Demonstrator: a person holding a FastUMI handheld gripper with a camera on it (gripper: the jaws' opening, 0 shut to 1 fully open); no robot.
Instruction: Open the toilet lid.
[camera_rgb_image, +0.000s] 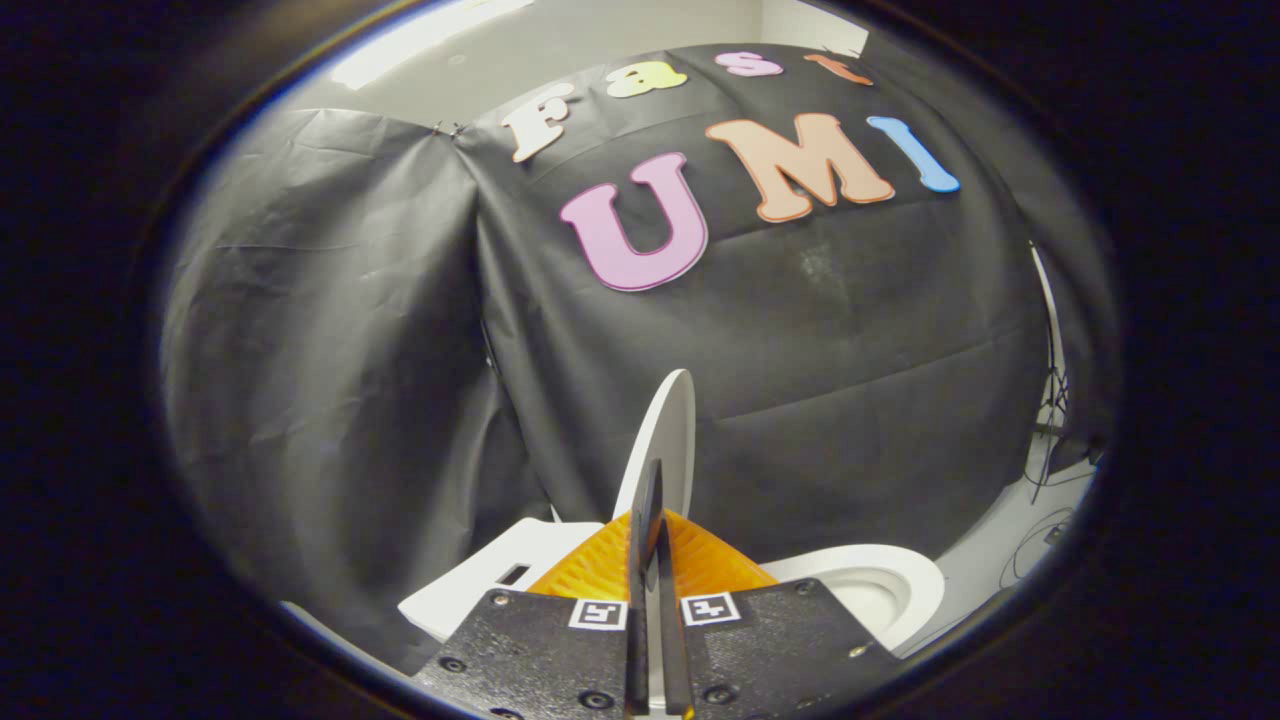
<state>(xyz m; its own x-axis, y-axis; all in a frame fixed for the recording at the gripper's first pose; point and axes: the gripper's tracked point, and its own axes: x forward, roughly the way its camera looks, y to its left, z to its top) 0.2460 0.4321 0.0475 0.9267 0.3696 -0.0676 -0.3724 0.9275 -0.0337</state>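
Note:
The white toilet lid (668, 425) stands raised, nearly upright and seen almost edge-on, against the black cloth wall. Its lower part runs down between my fingers. My gripper (657, 500) is closed to a thin slit, with both fingers pressed on the lid's edge. To the right of the fingers and below the lid lies the white toilet seat and bowl (885, 590), uncovered. The white tank (500, 580) sits just left of the fingers.
Black cloth walls (330, 350) hang close behind and to the left of the toilet. At the far right there is pale floor with cables (1040, 530) and a stand leg.

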